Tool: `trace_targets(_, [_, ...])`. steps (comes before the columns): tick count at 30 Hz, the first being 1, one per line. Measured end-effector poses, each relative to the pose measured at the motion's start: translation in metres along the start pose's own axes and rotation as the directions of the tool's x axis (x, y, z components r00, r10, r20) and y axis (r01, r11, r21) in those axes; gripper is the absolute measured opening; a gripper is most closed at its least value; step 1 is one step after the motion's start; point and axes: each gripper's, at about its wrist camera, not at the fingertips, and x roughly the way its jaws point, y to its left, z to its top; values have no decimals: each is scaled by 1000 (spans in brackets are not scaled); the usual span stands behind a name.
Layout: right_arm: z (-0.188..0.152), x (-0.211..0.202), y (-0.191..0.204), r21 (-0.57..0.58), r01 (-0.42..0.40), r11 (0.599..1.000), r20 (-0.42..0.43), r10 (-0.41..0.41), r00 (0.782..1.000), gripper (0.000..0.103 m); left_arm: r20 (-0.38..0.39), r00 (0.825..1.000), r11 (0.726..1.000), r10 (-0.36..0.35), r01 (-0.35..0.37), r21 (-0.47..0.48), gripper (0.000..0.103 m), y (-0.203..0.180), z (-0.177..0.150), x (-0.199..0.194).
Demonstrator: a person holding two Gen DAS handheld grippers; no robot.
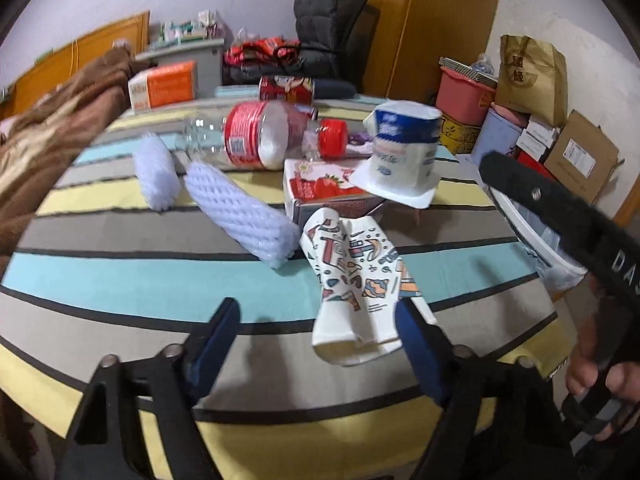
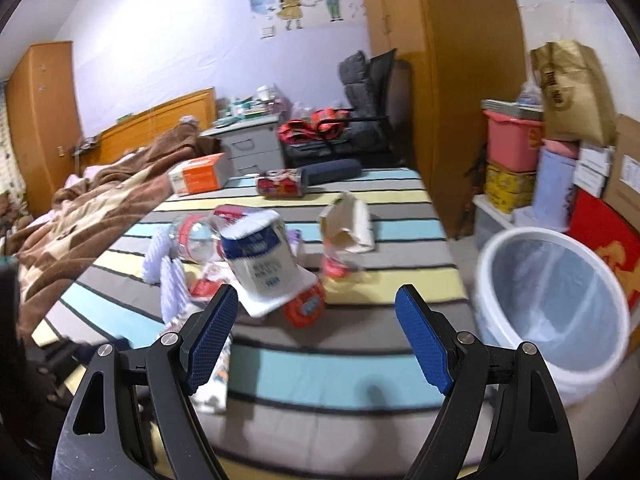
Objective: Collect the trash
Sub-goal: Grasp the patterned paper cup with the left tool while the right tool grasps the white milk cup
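Note:
Trash lies on a striped bed (image 1: 120, 292). A crushed patterned paper cup (image 1: 356, 280) lies between my open left gripper's (image 1: 316, 320) fingertips, nearer the right one. Behind it are a strawberry carton (image 1: 320, 192), a blue-and-white yoghurt tub (image 1: 404, 152), a clear bottle with a red label (image 1: 256, 136) and two white foam nets (image 1: 240, 212). My right gripper (image 2: 316, 308) is open and empty above the bed, with the yoghurt tub (image 2: 264, 264) just beyond its left finger. A white bin (image 2: 552, 300) with a clear liner stands at the right.
A brown blanket (image 2: 80, 216) covers the bed's left side. An orange box (image 2: 196, 176), a red can (image 2: 280, 188) and a torn paper bag (image 2: 352, 224) lie farther back. Boxes and a pink tub (image 2: 512, 140) are stacked behind the bin. The right gripper's arm (image 1: 568, 220) crosses the left wrist view.

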Motion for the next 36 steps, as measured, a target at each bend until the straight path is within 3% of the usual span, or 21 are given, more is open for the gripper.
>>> trace_targets(12, [12,36,18,-74,-114,991,-101,106,989,79,-37,999,1000,-23,23,-1,68,-1,9,16])
trace_targets(15, [15,40,19,-92,-119,989,-116,108,987,72,-40,998,999,-39,39,3,61,-2,13,18])
trace_targets(19, [16,46,17,-95,-135,986,-134,122,983,58,-45,996,996,-83,83,6,40,-5,14,18])
trace_targets(23, [17,44,15,-92,-146,985,-126,134,983,58,-38,995,996,-89,90,26,28,-10,16,16])
trace_targets(36, [22,18,-8,-19,-113,993,-11,113,994,58,6,996,995,-91,91,48,23,-16,24,9])
